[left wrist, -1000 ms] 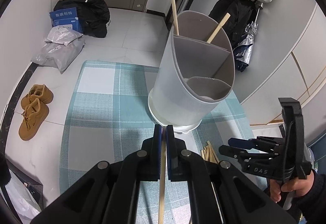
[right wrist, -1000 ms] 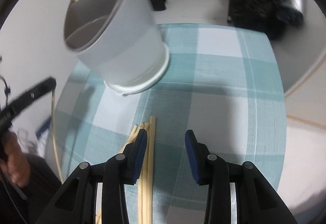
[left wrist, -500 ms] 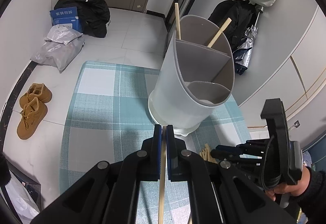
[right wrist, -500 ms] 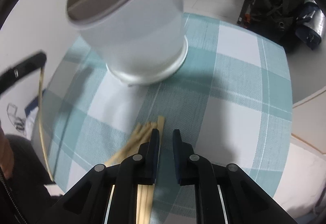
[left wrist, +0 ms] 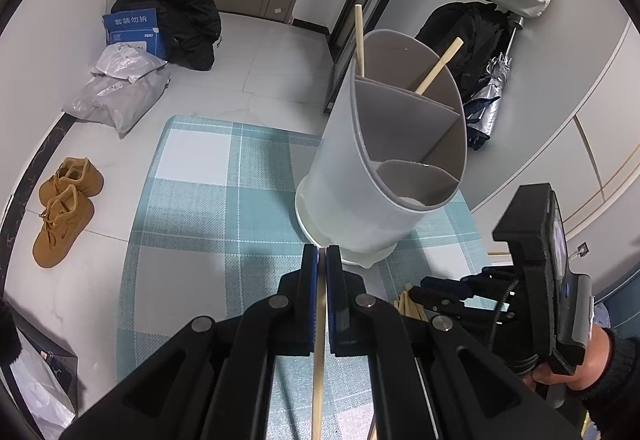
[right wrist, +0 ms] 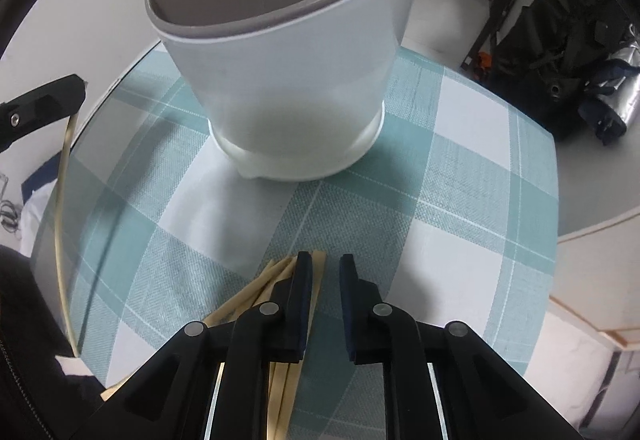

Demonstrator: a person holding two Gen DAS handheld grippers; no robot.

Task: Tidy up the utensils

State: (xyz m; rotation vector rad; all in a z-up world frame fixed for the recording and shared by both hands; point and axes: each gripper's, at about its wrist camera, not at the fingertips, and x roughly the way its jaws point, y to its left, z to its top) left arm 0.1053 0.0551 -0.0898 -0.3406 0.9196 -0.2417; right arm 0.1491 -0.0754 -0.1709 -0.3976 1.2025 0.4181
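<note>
The left tongs [left wrist: 322, 260] are clamped on a single wooden chopstick [left wrist: 319, 352], which runs back between the pads toward the camera, its tip level with the fingertips. The chopstick points toward the utensil holder [left wrist: 360, 176], a white, grey-lined caddy with three compartments standing on the checked tablecloth [left wrist: 208, 200] at roughly 1 o'clock from the tong tips. Two chopsticks [left wrist: 438, 66] already lean in the rear compartment; the middle and front compartments show nothing inside. The right tongs [right wrist: 323, 264] have narrowed from a wide gap a second ago to a slim one, and have shifted from a position straddling the loose chopstick pile [right wrist: 280, 280] to one where the pile lies mostly under and beside the left finger at about 8 o'clock. In the right wrist view one chopstick end appears just inside the gap against that finger, but the pads do not visibly press on it, so a grip cannot be confirmed. Judgement: the closing stroke probably missed or only brushed the pile, and the right tongs likely need re-alignment over one chopstick. The left load is ready for insertion; the holder sits close, and its tall rim calls for a lift before tilting the chopstick in.
</note>
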